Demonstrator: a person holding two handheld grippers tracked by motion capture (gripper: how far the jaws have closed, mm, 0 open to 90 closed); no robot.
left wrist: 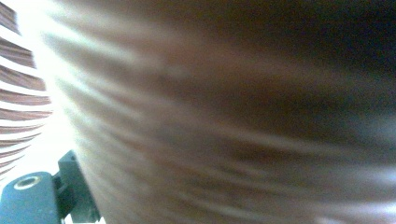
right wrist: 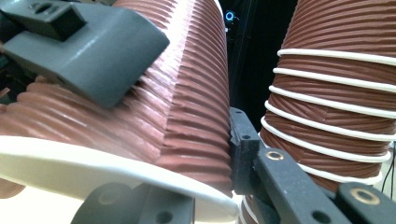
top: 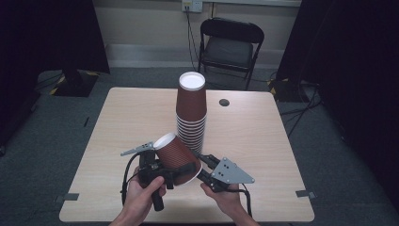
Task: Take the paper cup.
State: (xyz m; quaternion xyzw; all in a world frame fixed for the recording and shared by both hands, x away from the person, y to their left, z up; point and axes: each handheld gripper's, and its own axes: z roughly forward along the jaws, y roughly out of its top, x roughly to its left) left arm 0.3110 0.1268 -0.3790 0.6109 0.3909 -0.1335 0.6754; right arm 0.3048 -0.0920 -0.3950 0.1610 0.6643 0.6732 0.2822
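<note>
Table (top: 263,141) edge nearby; both hand-held grippers clamp tilted cup (top: 176,155).

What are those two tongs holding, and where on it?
A single brown ribbed paper cup, tilted. The left tongs clamp its side wall; the right tongs pinch it near its white rim.

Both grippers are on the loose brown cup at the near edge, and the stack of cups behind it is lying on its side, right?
Not quite. The stack of cups stands upright, upside down, as the high view shows. The rest holds: the left gripper and right gripper are both on the loose cup.
</note>
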